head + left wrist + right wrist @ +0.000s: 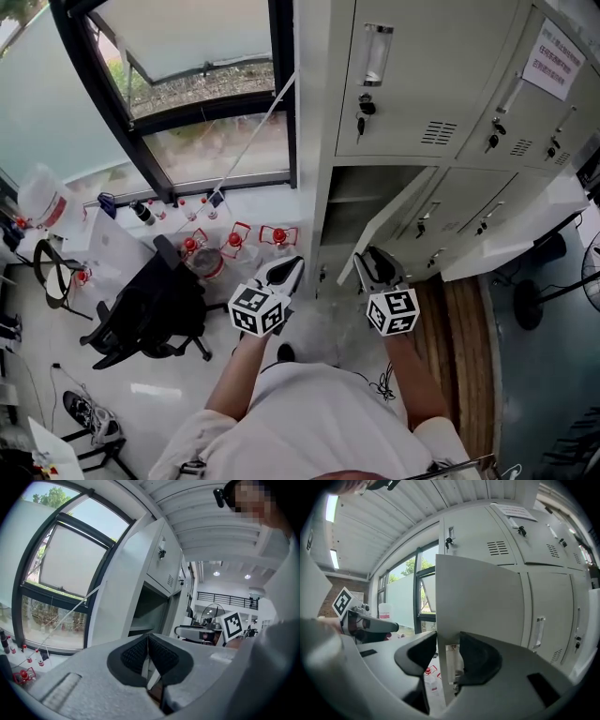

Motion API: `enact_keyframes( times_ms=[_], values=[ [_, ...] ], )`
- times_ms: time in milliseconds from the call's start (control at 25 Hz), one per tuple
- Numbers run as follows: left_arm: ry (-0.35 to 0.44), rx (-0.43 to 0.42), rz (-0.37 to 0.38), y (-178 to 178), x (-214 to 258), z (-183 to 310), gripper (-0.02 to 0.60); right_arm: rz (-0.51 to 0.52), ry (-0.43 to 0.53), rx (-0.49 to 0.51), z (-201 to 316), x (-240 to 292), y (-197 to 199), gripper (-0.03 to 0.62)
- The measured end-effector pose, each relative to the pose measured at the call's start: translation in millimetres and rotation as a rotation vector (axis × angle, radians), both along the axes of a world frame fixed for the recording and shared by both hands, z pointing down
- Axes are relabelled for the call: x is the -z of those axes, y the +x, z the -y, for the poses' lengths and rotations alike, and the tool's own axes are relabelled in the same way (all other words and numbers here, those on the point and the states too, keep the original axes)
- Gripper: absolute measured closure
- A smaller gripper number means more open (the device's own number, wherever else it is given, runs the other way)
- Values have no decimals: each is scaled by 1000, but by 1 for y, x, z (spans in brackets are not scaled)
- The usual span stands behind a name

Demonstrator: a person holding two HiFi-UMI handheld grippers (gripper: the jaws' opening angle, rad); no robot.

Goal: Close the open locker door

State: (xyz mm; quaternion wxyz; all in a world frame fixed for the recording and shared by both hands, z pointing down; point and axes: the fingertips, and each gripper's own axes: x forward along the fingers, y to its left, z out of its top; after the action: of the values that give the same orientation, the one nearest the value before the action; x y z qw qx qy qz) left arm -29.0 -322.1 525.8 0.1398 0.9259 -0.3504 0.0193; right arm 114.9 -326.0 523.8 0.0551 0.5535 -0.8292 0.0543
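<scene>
Locker door point(478, 602) of pale grey sheet metal stands swung out from its compartment point(349, 211); probably light, stiff and free-swinging, best pushed near its free edge. Right gripper point(448, 654) fingers point(480, 660) straddle that edge, wide apart, unclamped; left gripper point(149, 656) fingers are pressed together, empty.

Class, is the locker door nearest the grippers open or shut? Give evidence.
Open: the locker door stands angled out from the cabinet, exposing a shelf.

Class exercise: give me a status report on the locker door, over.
Left tongs shut, empty. Right tongs open, straddling the locker door edge. Door not yet closed. Nothing seen blocking its swing.
</scene>
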Motion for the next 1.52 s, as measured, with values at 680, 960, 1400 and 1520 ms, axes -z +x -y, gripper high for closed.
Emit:
enact_keyframes(
  times_ms=[680, 960, 1400, 1520],
  values=[
    [-9, 90, 4, -25, -6, 28, 566, 22, -12, 73, 75, 2, -31, 441],
    [-5, 113, 2, -32, -4, 34, 566, 17, -12, 70, 100, 2, -33, 442],
    [-11, 129, 8, -44, -7, 37, 566, 2, -10, 49, 121, -3, -34, 442],
    [-16, 127, 10, -45, -9, 37, 566, 4, -11, 39, 124, -5, -33, 443]
  ],
)
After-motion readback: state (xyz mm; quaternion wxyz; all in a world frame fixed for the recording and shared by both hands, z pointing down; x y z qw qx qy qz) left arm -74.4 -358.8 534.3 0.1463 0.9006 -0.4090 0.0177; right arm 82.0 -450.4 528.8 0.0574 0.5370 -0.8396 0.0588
